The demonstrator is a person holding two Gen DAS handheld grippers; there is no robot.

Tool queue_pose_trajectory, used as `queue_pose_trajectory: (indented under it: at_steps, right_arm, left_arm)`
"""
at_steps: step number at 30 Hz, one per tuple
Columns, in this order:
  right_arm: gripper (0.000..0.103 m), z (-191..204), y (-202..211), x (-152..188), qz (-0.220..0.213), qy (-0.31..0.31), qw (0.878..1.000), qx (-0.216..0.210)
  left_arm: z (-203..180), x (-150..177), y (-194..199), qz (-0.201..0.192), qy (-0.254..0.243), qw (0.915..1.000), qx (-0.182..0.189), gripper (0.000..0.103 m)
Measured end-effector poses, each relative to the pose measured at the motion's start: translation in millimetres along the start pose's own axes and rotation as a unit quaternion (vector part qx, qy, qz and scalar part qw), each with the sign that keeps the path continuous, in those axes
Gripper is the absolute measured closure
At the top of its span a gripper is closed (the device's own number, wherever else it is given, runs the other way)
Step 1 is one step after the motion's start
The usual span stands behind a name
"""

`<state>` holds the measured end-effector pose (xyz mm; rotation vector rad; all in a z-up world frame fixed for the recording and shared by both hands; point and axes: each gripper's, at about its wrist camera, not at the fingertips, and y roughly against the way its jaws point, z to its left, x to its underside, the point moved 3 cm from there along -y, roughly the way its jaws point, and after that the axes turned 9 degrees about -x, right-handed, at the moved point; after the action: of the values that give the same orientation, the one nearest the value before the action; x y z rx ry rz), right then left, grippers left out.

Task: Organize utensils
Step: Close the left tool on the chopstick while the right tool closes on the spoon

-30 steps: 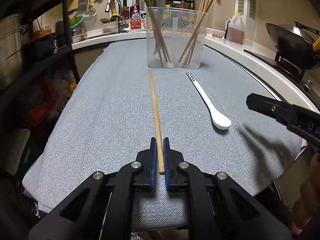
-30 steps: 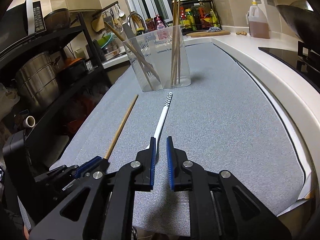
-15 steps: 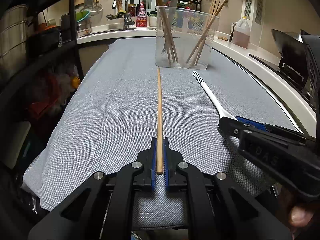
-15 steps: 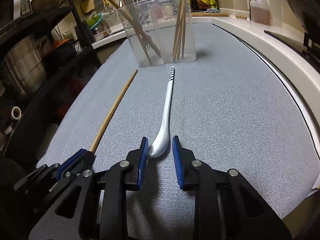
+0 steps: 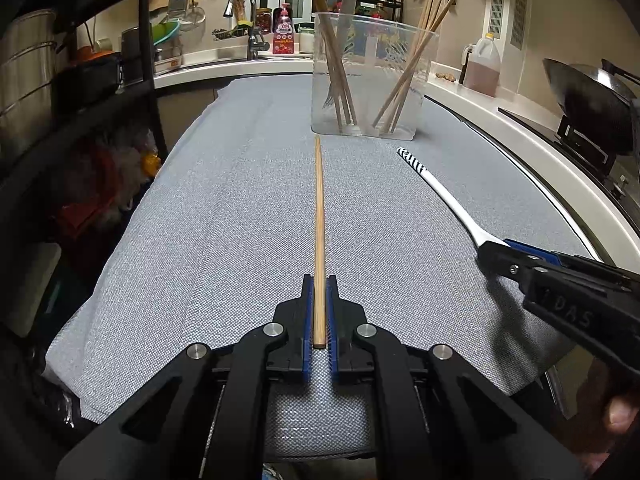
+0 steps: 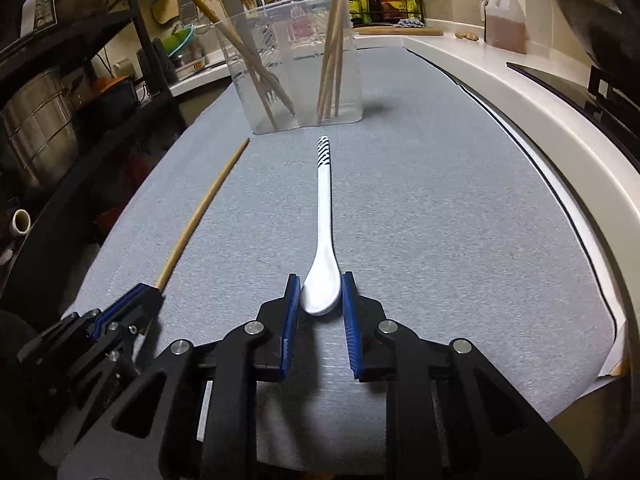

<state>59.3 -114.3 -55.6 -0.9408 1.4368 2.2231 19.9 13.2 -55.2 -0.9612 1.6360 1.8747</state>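
Observation:
A wooden chopstick [image 5: 319, 216] lies on the grey mat, pointing at a clear plastic holder [image 5: 370, 80] with several chopsticks and a fork in it. My left gripper [image 5: 319, 284] is shut on the chopstick's near end. A white spoon [image 6: 325, 248] with a striped handle tip lies beside it. My right gripper [image 6: 320, 284] has its pads on either side of the spoon's bowl, with the jaws touching or nearly touching it. The chopstick [image 6: 200, 212] and left gripper [image 6: 132, 308] show at the left of the right wrist view.
A grey mat [image 5: 224, 208] covers the counter. A dark shelf rack with pots [image 5: 36, 72] stands to the left. A white counter edge [image 5: 560, 160], a wok [image 5: 588, 92] and an oil jug [image 5: 484, 64] are on the right. A sink [image 5: 248, 40] is behind.
My right gripper moved forward and down, opened, and now brackets the spoon's bowl. My left gripper closed on the chopstick's end and stays there.

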Motion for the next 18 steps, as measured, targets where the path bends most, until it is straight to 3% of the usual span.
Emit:
queue_pose_trajectory:
  at_steps: [6, 10, 15, 18]
  right_arm:
    - [0.080, -15.8, 7.9, 2.6, -0.018, -0.028, 0.999, -0.032]
    - [0.072, -15.4, 13.8, 1.0, -0.035, -0.049, 0.996, -0.059]
    - [0.071, -23.3, 9.6, 0.6, -0.033, -0.080, 0.995, -0.043]
    - [0.077, -26.2, 6.9, 1.2, -0.035, -0.093, 0.994, -0.037]
  left_arm:
    - [0.3, 0.0, -0.1, 0.000, 0.000, 1.0000, 0.000, 0.097]
    - [0.6, -0.1, 0.1, -0.001, 0.000, 1.0000, 0.000, 0.097]
    - [2.5, -0.4, 0.0, 0.000, 0.009, 0.9999, 0.006, 0.097]
    - [3.4, -0.3, -0.5, 0.000, 0.014, 0.9999, 0.010, 0.096]
